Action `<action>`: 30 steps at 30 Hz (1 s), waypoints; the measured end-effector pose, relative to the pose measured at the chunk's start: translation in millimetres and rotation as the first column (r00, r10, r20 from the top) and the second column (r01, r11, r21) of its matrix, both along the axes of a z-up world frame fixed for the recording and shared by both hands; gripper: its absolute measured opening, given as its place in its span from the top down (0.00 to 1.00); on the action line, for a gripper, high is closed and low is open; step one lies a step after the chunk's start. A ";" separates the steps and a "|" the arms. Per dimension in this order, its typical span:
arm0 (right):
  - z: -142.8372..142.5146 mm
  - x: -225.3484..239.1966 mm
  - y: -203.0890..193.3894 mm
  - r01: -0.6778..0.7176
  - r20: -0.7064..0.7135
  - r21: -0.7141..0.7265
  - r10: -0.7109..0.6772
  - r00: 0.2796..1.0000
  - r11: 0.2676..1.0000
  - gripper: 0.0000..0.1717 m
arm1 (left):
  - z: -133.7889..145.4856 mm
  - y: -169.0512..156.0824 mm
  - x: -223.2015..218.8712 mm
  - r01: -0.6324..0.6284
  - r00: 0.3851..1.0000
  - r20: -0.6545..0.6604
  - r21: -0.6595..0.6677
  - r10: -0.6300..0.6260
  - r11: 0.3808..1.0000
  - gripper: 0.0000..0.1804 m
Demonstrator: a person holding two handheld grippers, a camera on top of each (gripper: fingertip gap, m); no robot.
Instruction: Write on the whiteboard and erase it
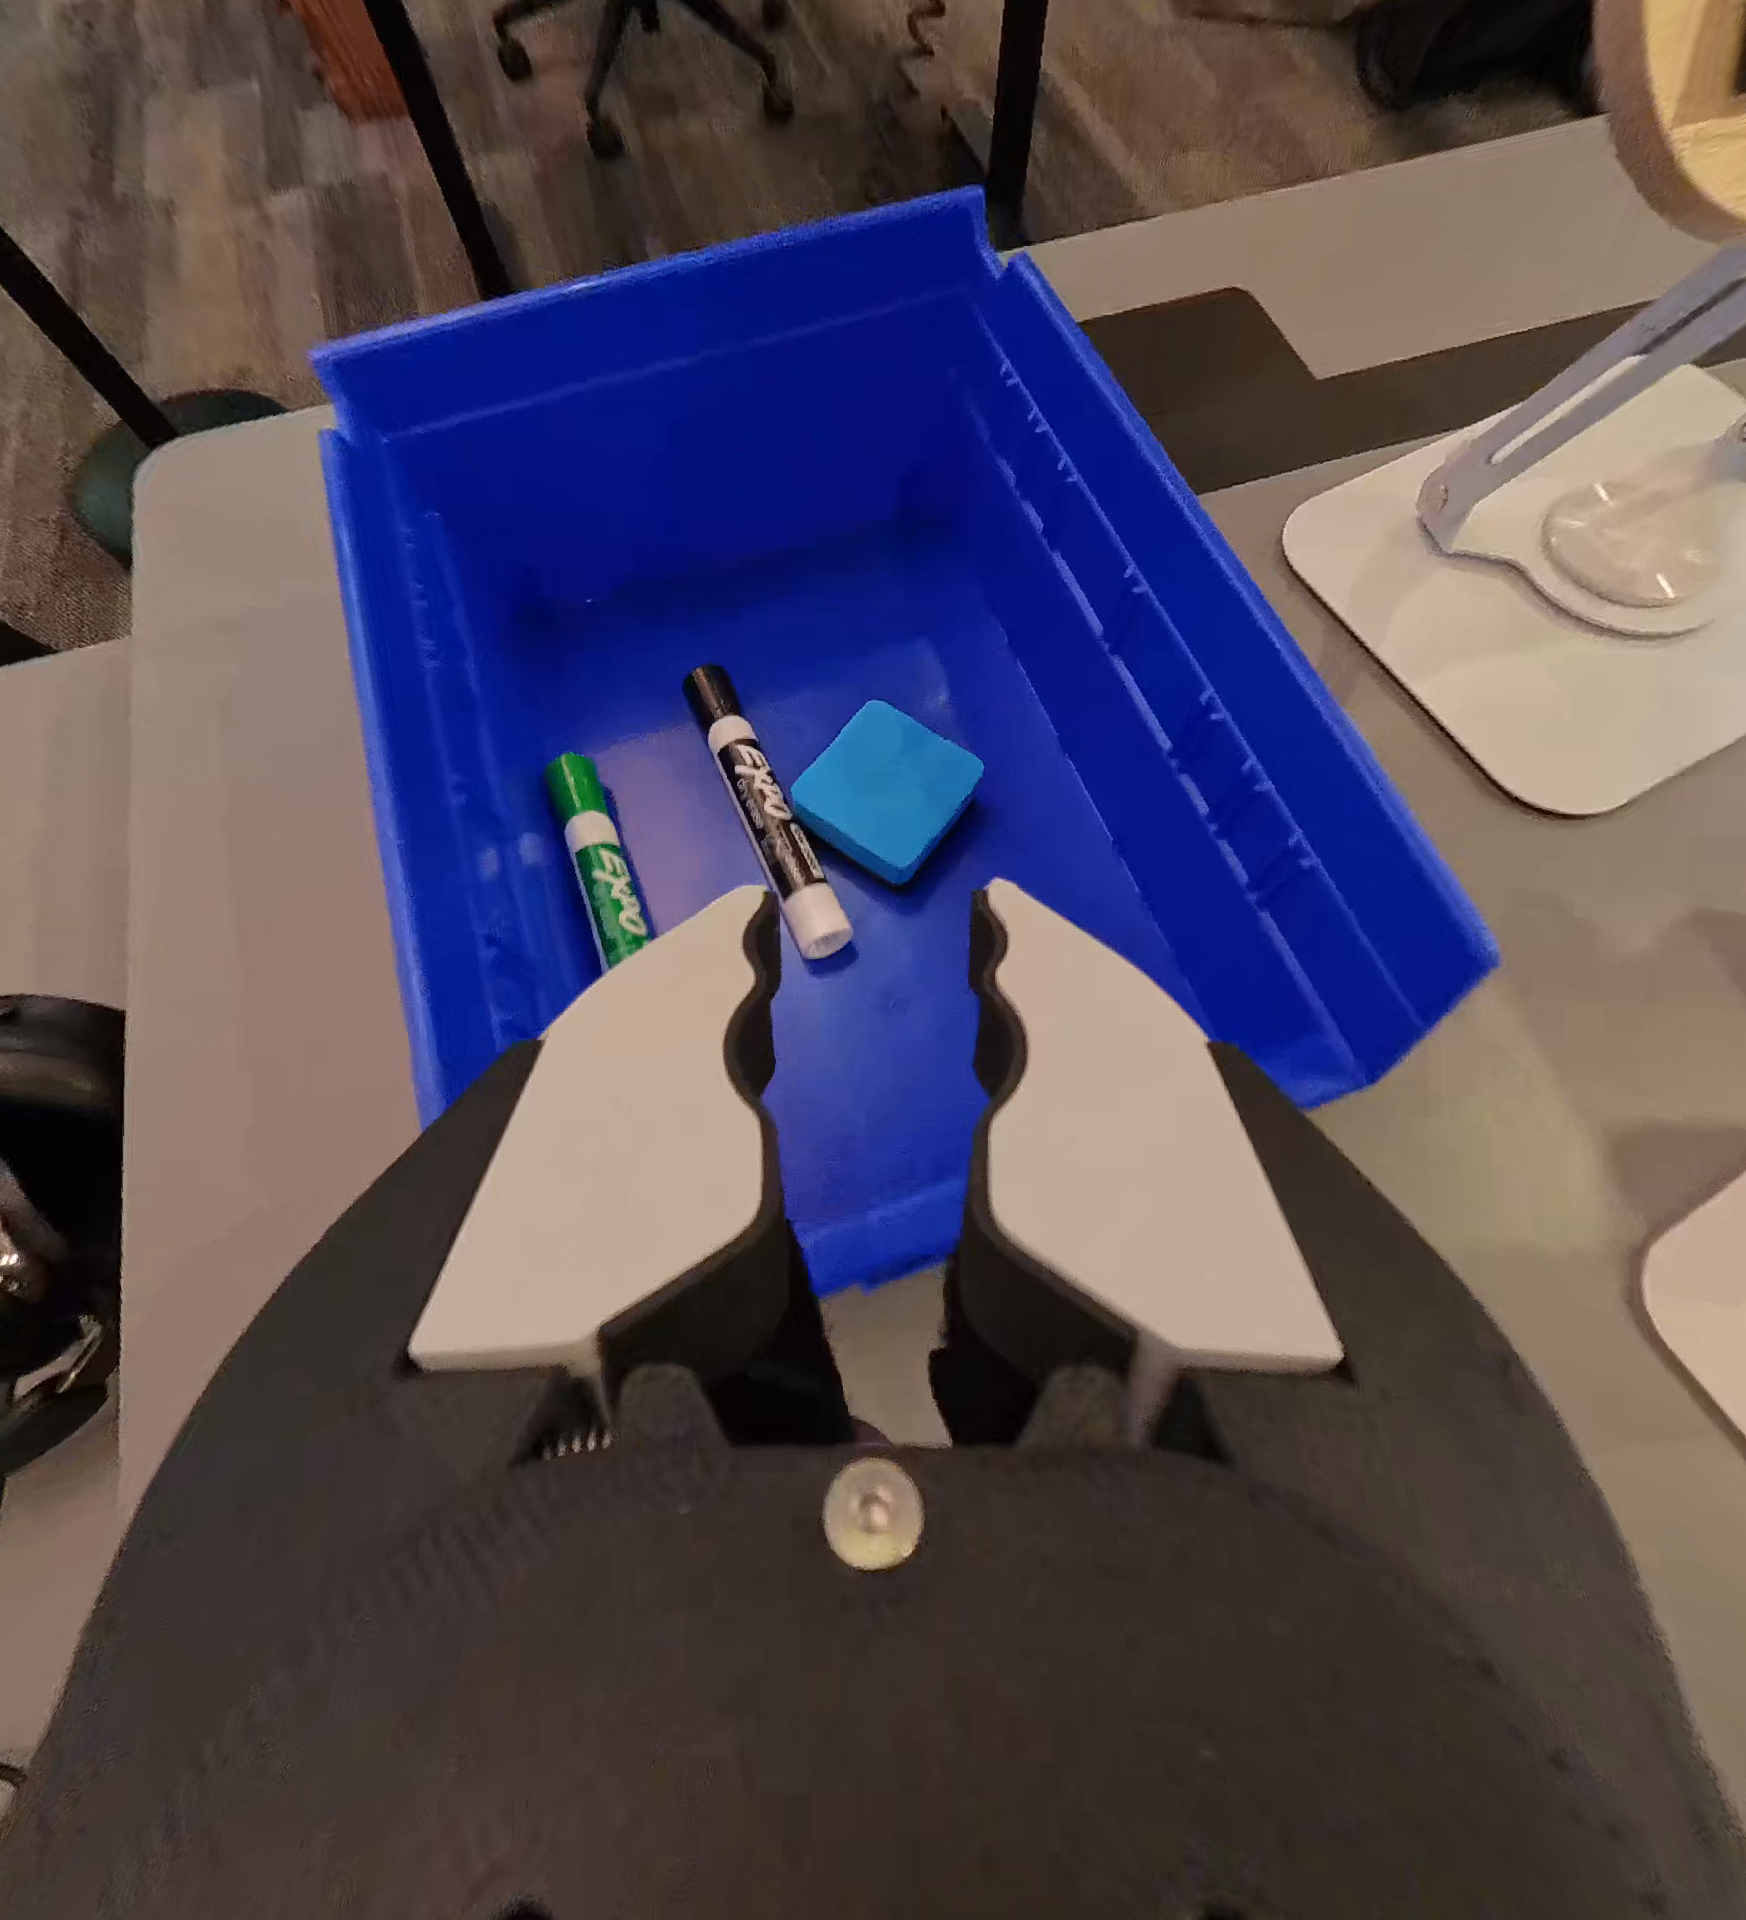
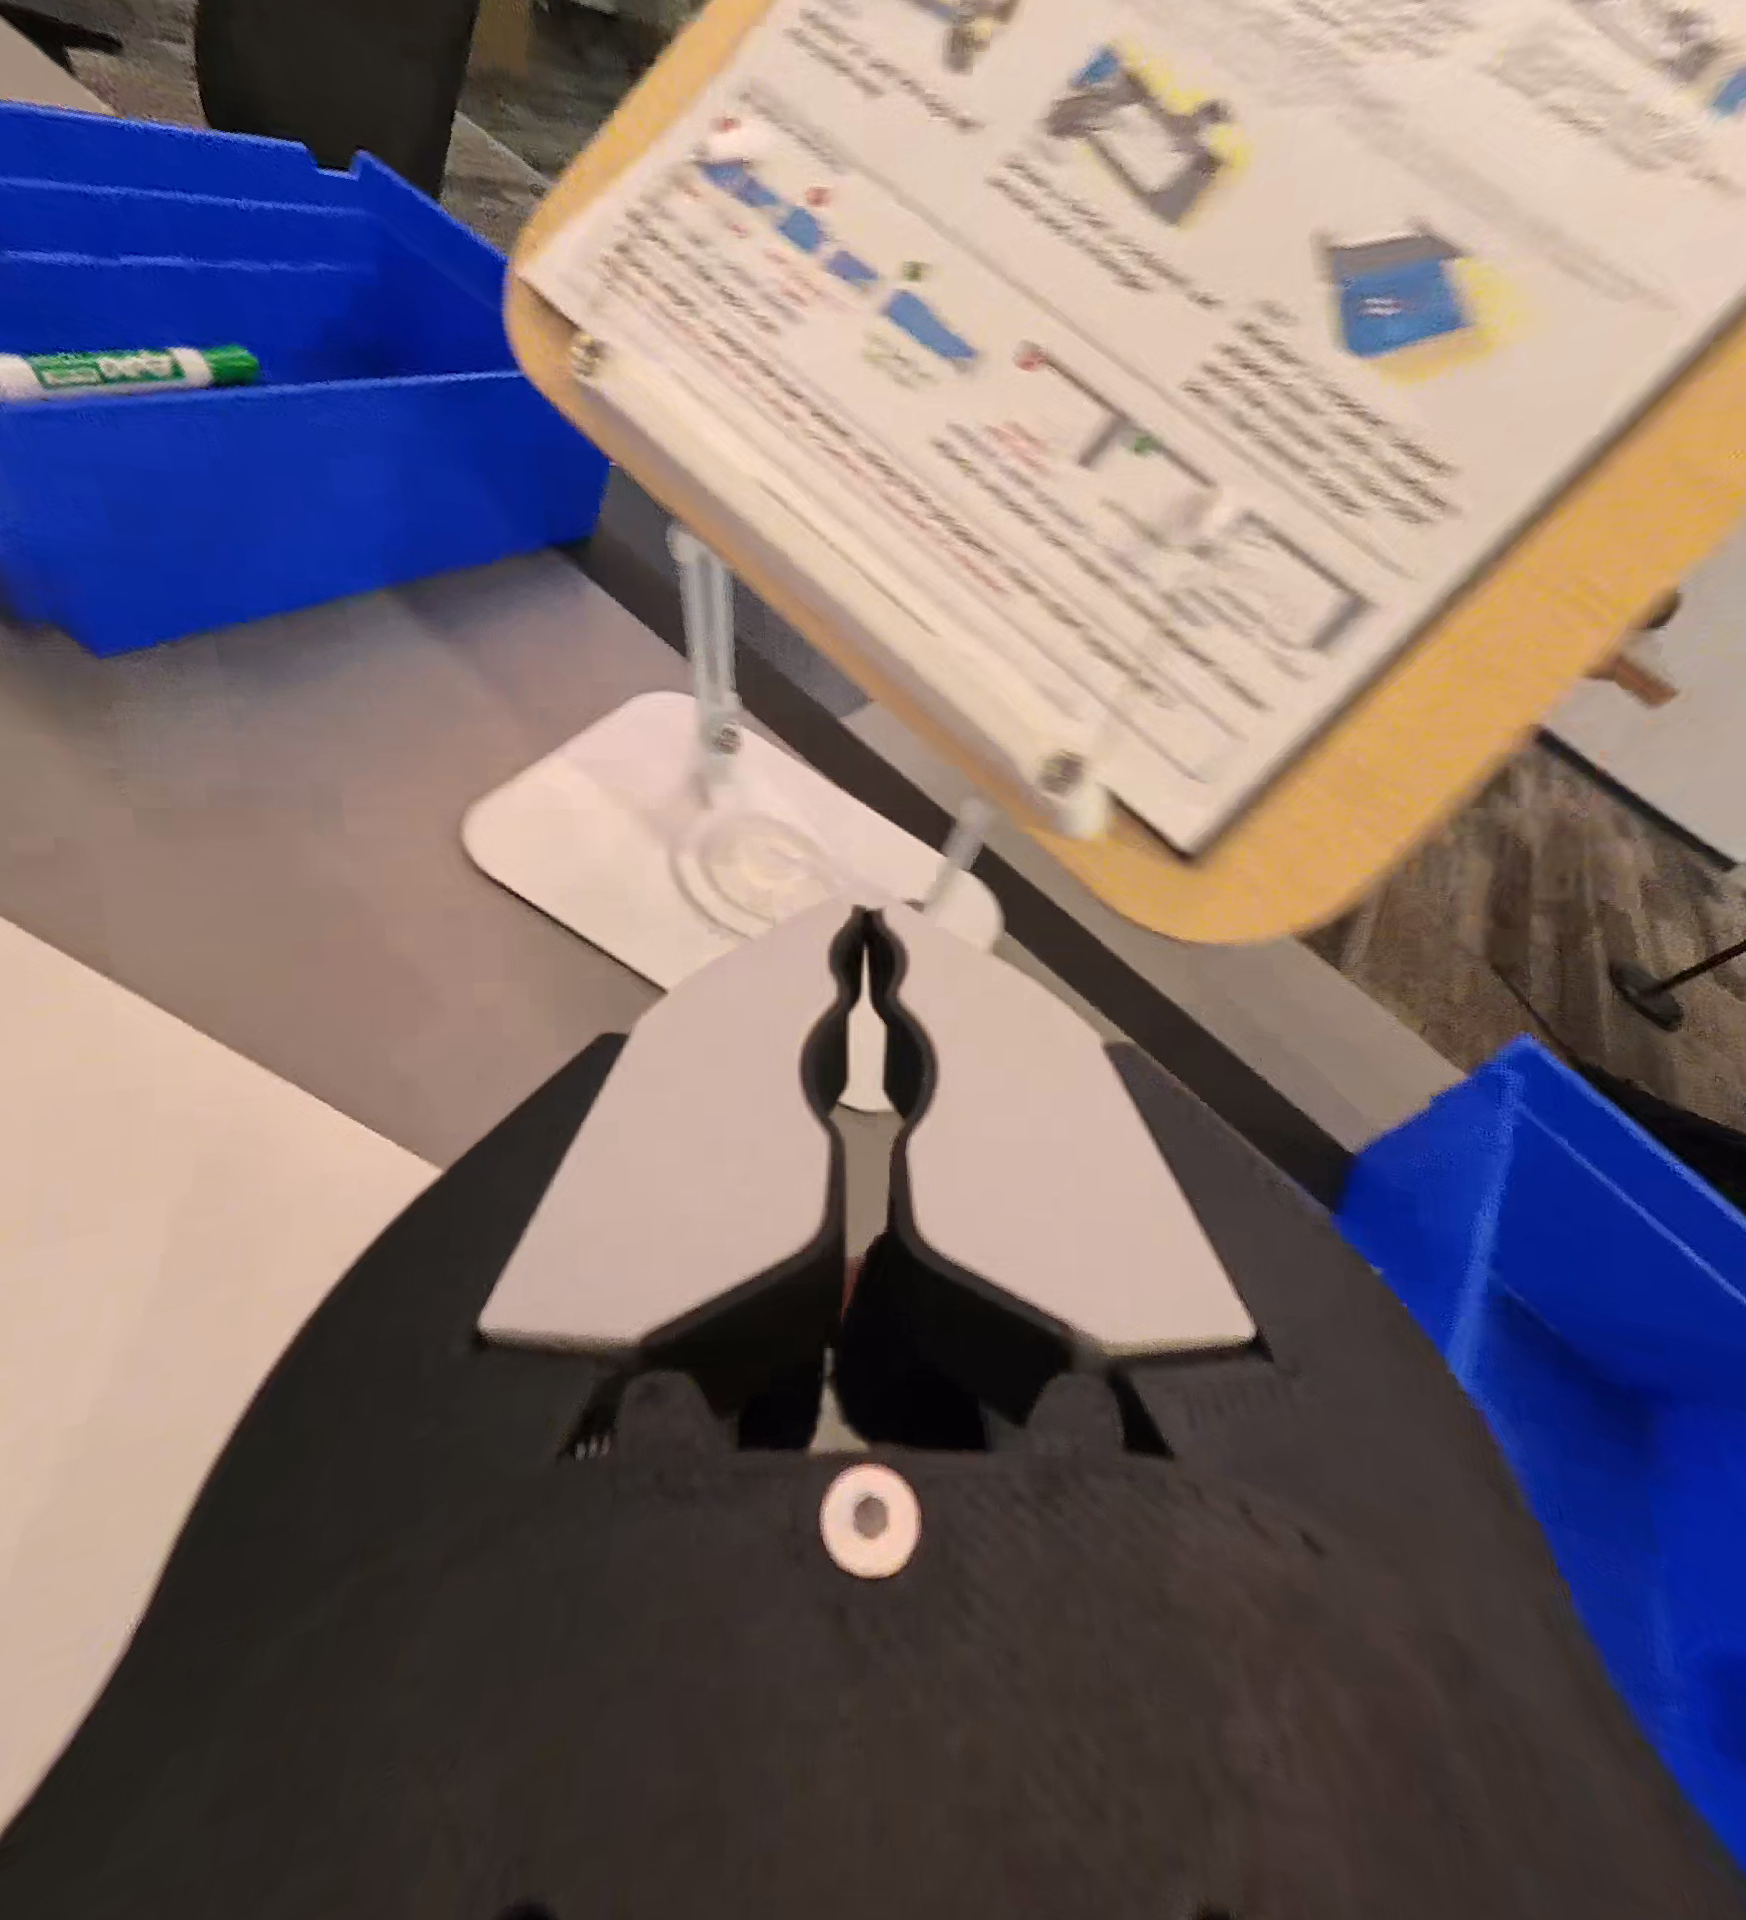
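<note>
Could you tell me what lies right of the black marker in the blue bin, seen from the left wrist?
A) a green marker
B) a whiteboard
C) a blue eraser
C: the blue eraser lies just right of the black marker; the green marker lies left.

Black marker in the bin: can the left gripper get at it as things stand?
Probably yes. The left gripper is open and empty above the blue bin; the black marker lies uncovered on its floor just ahead, the blue eraser close beside it.
</note>
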State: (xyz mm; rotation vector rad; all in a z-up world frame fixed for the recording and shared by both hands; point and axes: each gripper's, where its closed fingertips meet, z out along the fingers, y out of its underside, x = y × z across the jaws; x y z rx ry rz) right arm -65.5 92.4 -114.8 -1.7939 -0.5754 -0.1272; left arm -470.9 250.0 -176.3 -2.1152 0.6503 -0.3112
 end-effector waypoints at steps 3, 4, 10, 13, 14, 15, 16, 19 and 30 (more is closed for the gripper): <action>0.6 62.2 -5.5 0.036 0.084 0.025 -0.038 0.996 0.999 0.99 | -10.3 22.8 10.5 -0.012 0.999 -0.030 -0.074 0.010 0.997 0.80; -2.4 75.2 -7.5 0.022 0.101 0.027 -0.025 0.995 0.999 0.99 | -13.4 31.3 11.7 -0.023 0.998 -0.062 -0.082 0.018 0.996 0.80; -38.6 119.7 -13.7 0.022 0.063 0.005 -0.022 0.998 1.000 0.99 | -34.3 54.7 38.7 0.114 0.977 -0.160 -0.183 -0.144 0.976 0.75; -58.3 118.1 -16.7 -0.004 0.068 -0.008 0.004 0.998 1.000 0.99 | -41.7 56.3 50.8 0.246 0.921 -0.258 -0.197 -0.292 0.949 0.71; -62.9 116.6 -17.7 -0.013 0.070 -0.009 0.014 0.997 1.000 0.99 | -46.7 57.3 52.9 0.280 0.890 -0.310 -0.209 -0.335 0.937 0.69; -67.2 114.8 -18.5 -0.025 0.066 -0.013 0.026 0.997 1.000 0.99 | -52.8 59.2 54.7 0.308 0.855 -0.362 -0.220 -0.371 0.925 0.67; -71.0 112.9 -19.3 -0.042 0.058 -0.019 0.043 0.997 0.999 0.99 | -61.6 61.6 53.0 0.314 0.818 -0.419 -0.250 -0.395 0.916 0.64; -77.4 113.5 -18.8 -0.058 0.027 -0.030 0.059 0.998 0.998 0.99 | -93.9 66.6 44.9 0.270 0.713 -0.535 -0.388 -0.454 0.881 0.58; -88.1 104.9 -21.1 -0.108 0.023 -0.042 0.109 0.994 0.993 0.99 | -99.4 61.9 41.8 0.247 0.741 -0.462 -0.487 -0.487 0.838 0.70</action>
